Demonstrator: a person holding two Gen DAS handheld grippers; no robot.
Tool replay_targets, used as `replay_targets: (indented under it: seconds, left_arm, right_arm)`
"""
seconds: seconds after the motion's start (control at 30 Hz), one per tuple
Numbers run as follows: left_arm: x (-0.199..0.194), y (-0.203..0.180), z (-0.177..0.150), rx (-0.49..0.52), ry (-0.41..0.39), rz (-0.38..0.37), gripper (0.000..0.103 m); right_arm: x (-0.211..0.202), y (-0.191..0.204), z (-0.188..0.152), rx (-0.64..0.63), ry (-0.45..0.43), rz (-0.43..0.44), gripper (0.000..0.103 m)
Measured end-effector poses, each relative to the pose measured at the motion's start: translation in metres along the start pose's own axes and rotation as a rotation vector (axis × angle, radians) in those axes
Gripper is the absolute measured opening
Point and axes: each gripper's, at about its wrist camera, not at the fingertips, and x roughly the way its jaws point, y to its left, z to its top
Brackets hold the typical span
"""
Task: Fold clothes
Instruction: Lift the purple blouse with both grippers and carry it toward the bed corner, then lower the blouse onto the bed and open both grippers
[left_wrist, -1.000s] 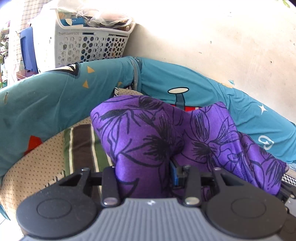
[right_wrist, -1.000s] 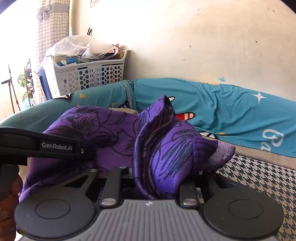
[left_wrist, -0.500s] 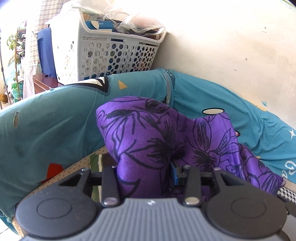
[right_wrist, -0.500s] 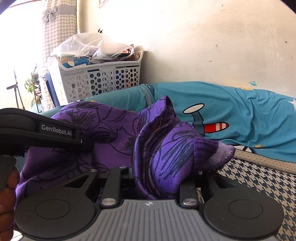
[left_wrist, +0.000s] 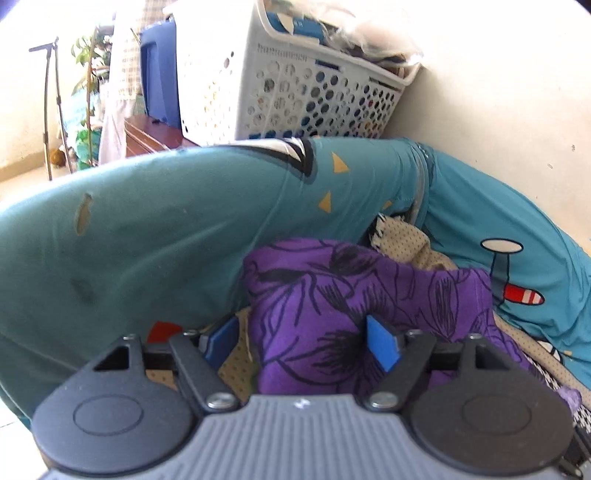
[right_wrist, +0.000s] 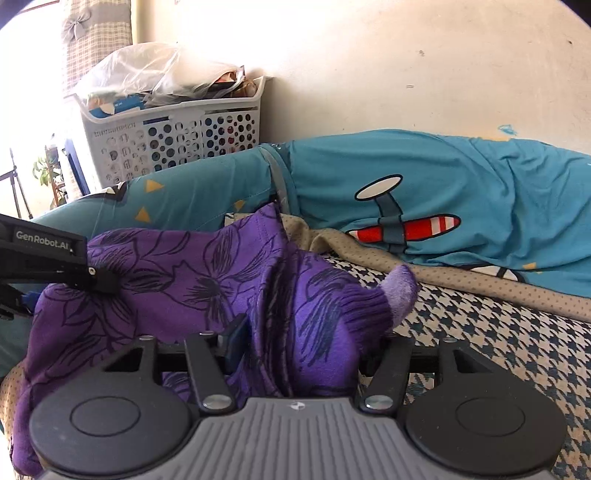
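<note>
Left gripper (left_wrist: 301, 341) fingers have just been opening and now stand spread, blue pads clear of the purple floral garment (left_wrist: 351, 306), which sits bunched between them on the dotted tan cloth (left_wrist: 402, 243) by the teal cushion (left_wrist: 155, 229). Right gripper (right_wrist: 303, 343) fingers have also just been opening; the garment's folded edge and lilac cuff (right_wrist: 400, 290) lie between them, but cloth hides the pads, so contact can't be told. White laundry basket (right_wrist: 173, 136) stands behind, against the wall.

Home bedroom — bedding (right_wrist: 461, 177), laundry basket (right_wrist: 173, 136)
</note>
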Motion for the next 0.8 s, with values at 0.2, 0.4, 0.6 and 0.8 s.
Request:
replay_targets:
  seconds: [0.2,0.4,0.6,0.8]
  left_arm:
    - [-0.016,0.010,0.012,-0.035,-0.062,0.018,0.079]
    - [-0.033,0.028,0.018,-0.062,-0.073,-0.074,0.079]
    - [-0.039,0.017,0.011,-0.001,-0.057,-0.215,0.079]
    - [-0.022,-0.010,-0.001,0.074,-0.016,-0.326,0.079]
  right_arm:
    - [-0.024,-0.010,0.007,-0.041,-0.061,-0.137,0.057]
    - [-0.048,0.002,0.012,-0.073,-0.089,-0.038,0.056]
    - [-0.046,0.032,-0.002,-0.129,-0.039,0.123,0.050]
    - [-0.025,0.035,-0.020,-0.131,0.025,0.105,0.050]
